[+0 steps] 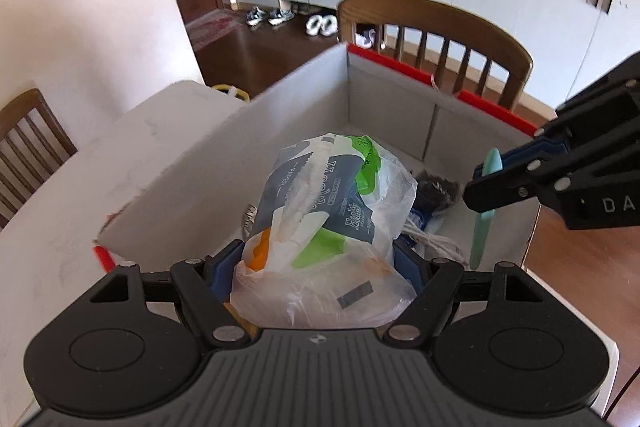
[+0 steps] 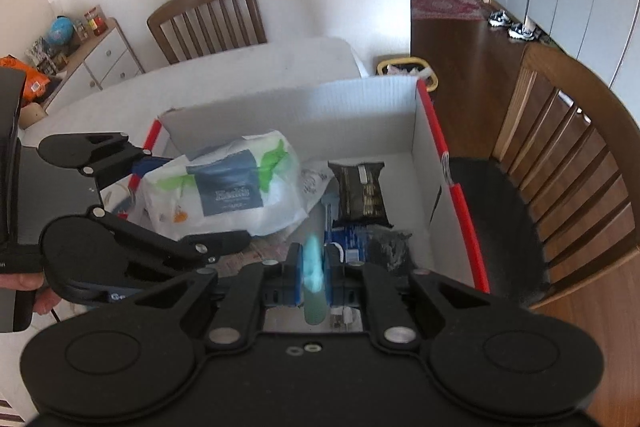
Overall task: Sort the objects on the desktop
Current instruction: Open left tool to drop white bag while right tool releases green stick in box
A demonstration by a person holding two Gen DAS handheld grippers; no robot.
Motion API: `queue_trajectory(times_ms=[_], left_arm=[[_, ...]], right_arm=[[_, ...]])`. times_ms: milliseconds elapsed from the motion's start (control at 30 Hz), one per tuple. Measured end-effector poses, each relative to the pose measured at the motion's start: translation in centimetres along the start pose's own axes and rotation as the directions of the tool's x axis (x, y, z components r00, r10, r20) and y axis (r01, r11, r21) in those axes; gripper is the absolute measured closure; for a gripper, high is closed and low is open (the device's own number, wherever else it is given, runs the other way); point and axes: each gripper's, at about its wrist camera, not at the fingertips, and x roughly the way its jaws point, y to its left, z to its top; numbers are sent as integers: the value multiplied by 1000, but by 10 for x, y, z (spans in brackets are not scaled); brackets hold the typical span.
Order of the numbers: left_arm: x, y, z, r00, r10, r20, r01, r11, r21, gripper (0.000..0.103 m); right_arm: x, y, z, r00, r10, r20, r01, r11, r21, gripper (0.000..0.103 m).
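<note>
Tissue pack (image 1: 320,211), wrapped in a thin clear plastic bag, sat clamped between the left gripper (image 1: 320,267) pads, hanging inside the open cardboard box (image 1: 304,99) on the white table (image 1: 60,227). A slim mint-green tool (image 2: 314,267) was pinched tight in the right gripper (image 2: 314,269), over the box's near right part, above a dark snack packet (image 2: 362,191) and a blue pack on the floor of the box. The likeliest trouble, as a judgement: the slippery bag could slide out of the pads or snag on them at release, and the two grippers, close together over the box, might knock each other. Both grippers pointed steeply down into the box. A hand (image 2: 38,289) showed at the left gripper's handle.
</note>
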Motion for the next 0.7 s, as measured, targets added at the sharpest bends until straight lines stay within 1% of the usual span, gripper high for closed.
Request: queue_trajectory(times_ms=[300, 567, 700], left_arm=[[12, 2, -5, 999, -12, -37, 12, 1000, 6, 26], [17, 5, -10, 997, -44, -58, 44, 999, 2, 25], [19, 5, -8, 997, -52, -59, 53, 999, 2, 24]], right_arm=[[25, -8, 0, 998, 17, -60, -15, 999, 45, 93], [40, -10, -3, 996, 12, -89, -8, 999, 52, 93], [42, -11, -2, 996, 10, -93, -5, 999, 54, 87]])
